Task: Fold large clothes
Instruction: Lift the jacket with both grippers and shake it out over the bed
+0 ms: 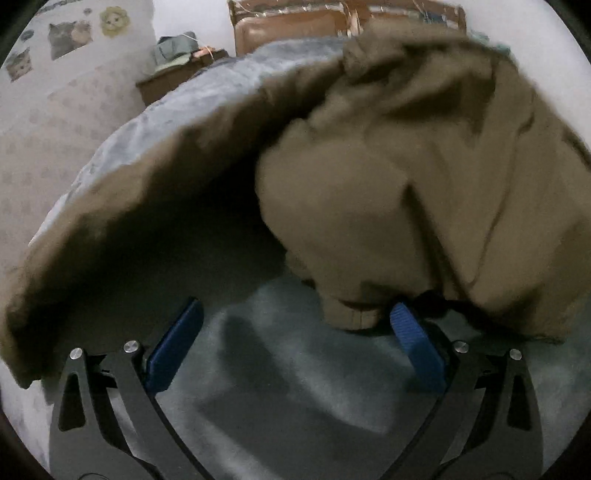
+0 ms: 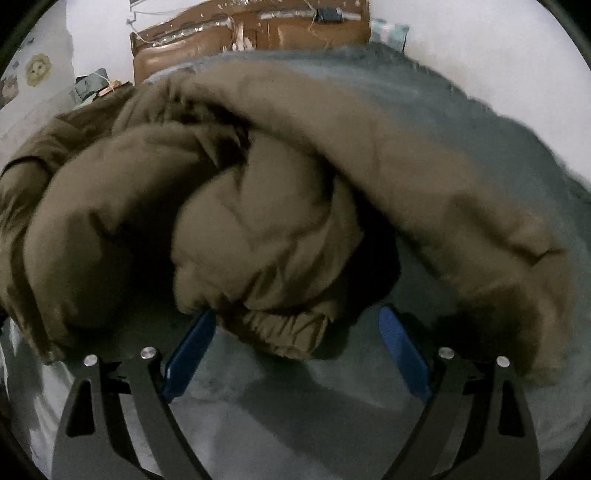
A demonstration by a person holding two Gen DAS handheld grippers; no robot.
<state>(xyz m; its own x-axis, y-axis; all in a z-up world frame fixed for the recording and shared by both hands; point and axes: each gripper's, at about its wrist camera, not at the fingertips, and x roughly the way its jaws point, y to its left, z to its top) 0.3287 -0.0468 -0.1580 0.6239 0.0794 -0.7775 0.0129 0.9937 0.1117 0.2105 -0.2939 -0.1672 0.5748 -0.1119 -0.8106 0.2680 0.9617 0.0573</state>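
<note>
A bulky olive-brown padded jacket (image 1: 406,177) lies heaped on a grey-blue fleece blanket (image 1: 295,369). My left gripper (image 1: 295,314) is open just in front of it, its blue pads wide apart; a ribbed sleeve cuff (image 1: 354,314) hangs by the right pad without being pinched. In the right wrist view the same jacket (image 2: 258,229) bulges ahead, and its elastic cuff (image 2: 288,332) droops between the spread jaws of my right gripper (image 2: 297,314), which is open. The picture is blurred by motion.
The blanket (image 2: 498,129) covers a bed with a brown padded headboard (image 2: 258,33) at the far end. A wooden bedside table (image 1: 173,74) with clutter stands far left, below a white wall with animal stickers (image 1: 70,37).
</note>
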